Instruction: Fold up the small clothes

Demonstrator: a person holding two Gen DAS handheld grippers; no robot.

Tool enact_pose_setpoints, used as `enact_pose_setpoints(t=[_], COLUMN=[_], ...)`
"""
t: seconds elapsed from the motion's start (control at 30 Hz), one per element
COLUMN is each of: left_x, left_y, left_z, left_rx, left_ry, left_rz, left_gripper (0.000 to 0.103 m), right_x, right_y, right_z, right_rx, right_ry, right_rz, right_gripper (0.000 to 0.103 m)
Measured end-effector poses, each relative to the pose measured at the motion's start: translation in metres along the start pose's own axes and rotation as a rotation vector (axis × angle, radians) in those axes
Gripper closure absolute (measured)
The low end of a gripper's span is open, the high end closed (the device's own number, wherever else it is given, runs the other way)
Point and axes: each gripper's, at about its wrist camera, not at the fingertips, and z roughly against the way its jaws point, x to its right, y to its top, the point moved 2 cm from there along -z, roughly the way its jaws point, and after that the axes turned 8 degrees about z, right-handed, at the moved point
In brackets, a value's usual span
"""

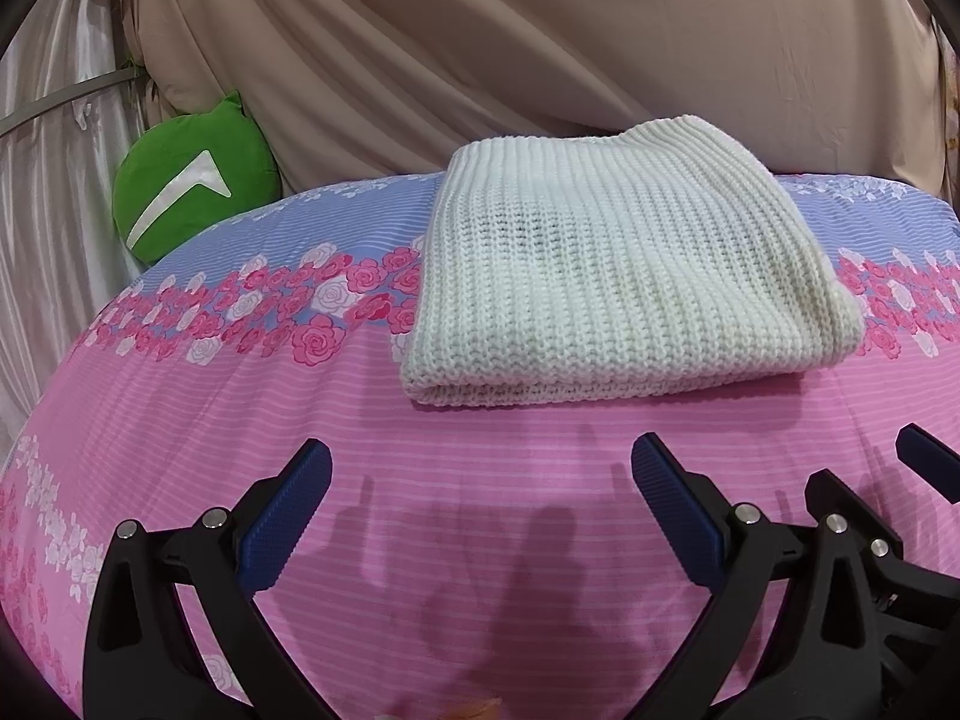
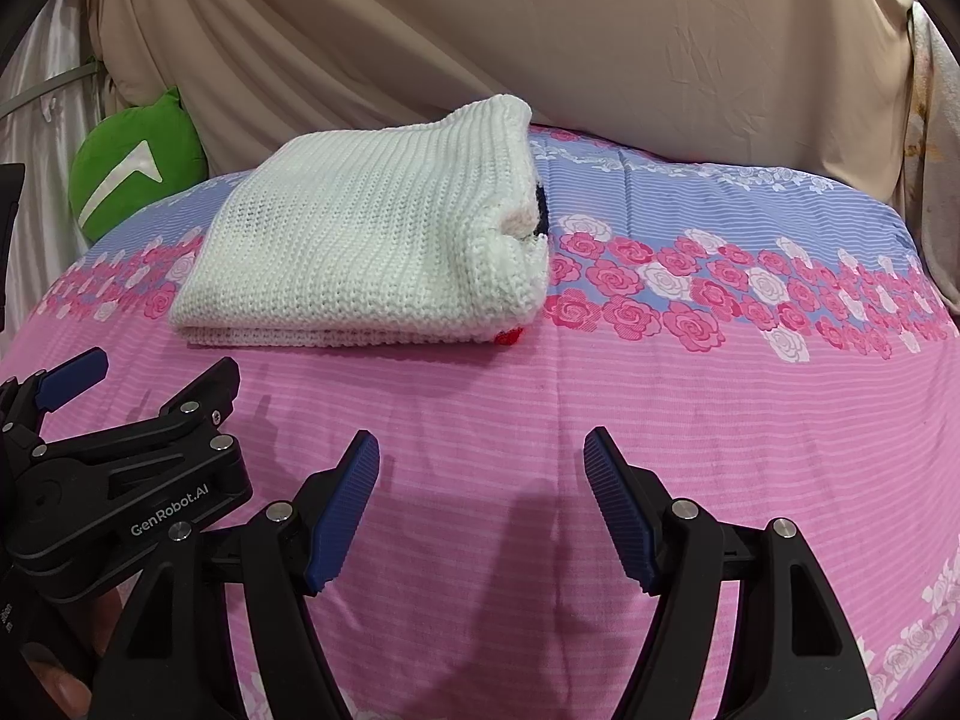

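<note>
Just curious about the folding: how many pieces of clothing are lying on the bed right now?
1: a folded white knit sweater lying on the floral bedsheet, ahead of both open grippers. Red and dark bits peek from its right edge; whether those are another garment is unclear.

A pink striped bedsheet [image 1: 480, 480] fills the lower half of both views, crossed by a band of printed pink and white roses [image 2: 690, 294] running from nine to three o'clock, with a pale blue striped zone [image 2: 720, 204] beyond it. At about ten o'clock a round green plush cushion [image 1: 192, 180] with a white arrow-shaped mark rests at the sheet's far edge. Behind hangs a draped beige cloth backdrop [image 1: 540, 48], and a shiny silver-grey curtain [image 1: 54, 150] hangs at nine o'clock.
</note>
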Motion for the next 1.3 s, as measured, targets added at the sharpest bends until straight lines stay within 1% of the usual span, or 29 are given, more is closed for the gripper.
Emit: enact_pose_setpoints(t=[0.2,0.77,0.87,0.93,1.3], left_x=[0.0004,0.0019,0.003,0.0034,0.004], left_y=[-0.0004,-0.0004,-0.0007,-0.0009,-0.001], left_z=[-0.0005,-0.0004,-0.0007,-0.0004,-0.004], left_rx=[0.0,0.002,0.004,0.003,-0.02], left_ry=[0.005,0.026,0.035,0.028,0.017], left_rz=[-0.006,-0.007,-0.014,-0.017,-0.009], left_gripper=[0.005,0.005,0.009,0.011,0.011], right_x=[0.002,-0.0018,-0.003,-0.003,-0.0053], right_y=[0.0,0.0006,0.0007,0.0008,-0.0006], right_z=[-0.0009,0.0023,0.0019,0.002,0.0027], right_rx=[0.001,0.002,-0.003,-0.001,-0.002], right_ry=[-0.003,-0.046,-0.062,-0.068,-0.088], right_rz=[0.002,-0.002,0.0,0.001,-0.002], right_gripper=[0.034,0.034,0.034,0.034,0.034])
